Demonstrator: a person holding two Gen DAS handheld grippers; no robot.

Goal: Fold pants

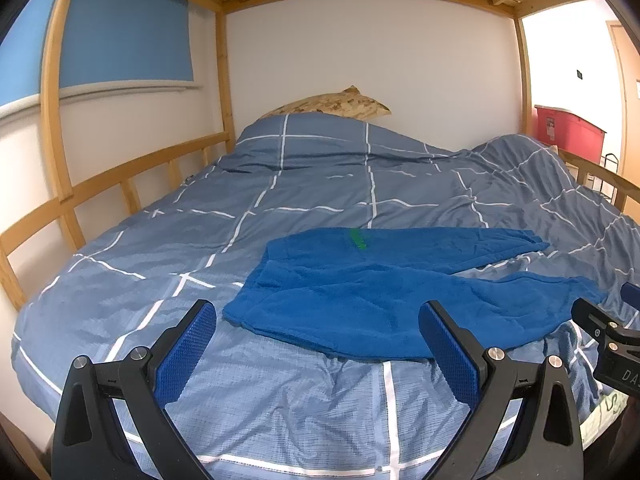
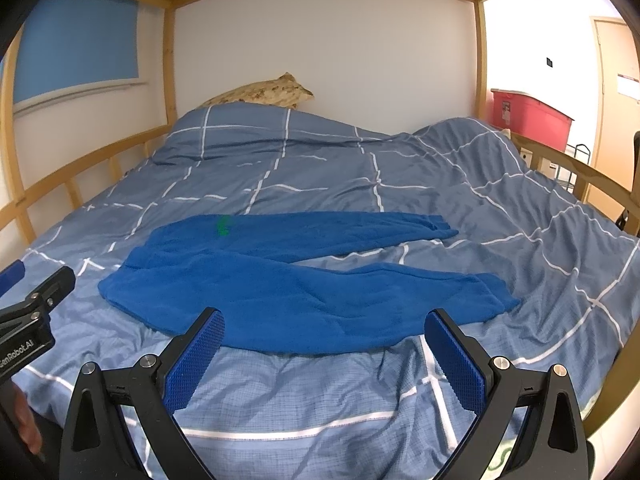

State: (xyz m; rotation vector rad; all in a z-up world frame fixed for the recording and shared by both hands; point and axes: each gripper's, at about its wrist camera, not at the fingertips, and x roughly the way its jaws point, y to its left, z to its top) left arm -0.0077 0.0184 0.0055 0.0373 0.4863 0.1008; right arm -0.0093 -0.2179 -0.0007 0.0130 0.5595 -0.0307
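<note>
1. the pants (image 1: 384,292) (image 2: 296,280) lie flat and unfolded on the near part of the bed, waist end to the left, both legs running off to the right.
2. the two legs part toward the right: the far leg (image 2: 344,232) lies straight, the near leg (image 2: 400,300) bends a little toward the bed's front edge, with a wedge of cover showing between them.
3. a small green mark (image 1: 357,239) (image 2: 222,226) sits on the far side of the pants near the waist.
4. the left gripper (image 1: 316,354) hovers above the front of the bed, just short of the waist end; its blue pads (image 1: 184,354) stand wide apart with nothing between them.
5. the right gripper (image 2: 324,360) hovers beside it, facing the near leg; its pads (image 2: 456,360) are likewise spread and hold nothing.
6. each gripper shows at the edge of the other's view, the two well apart.
7. the cover (image 1: 304,184) (image 2: 440,184) under the pants is blue-grey with white grid lines, wrinkled, bunched higher at the far right.
8. a tan patterned pillow (image 1: 332,105) (image 2: 260,94) peeks out behind the cover at the white wall.
9. a wooden bunk frame (image 1: 226,72) (image 2: 170,60) surrounds the bed, with slats overhead and rails on both sides.
10. a blue blind (image 1: 124,28) hangs at the left; a red bin (image 1: 568,128) (image 2: 528,116) stands past the right rail.
</note>
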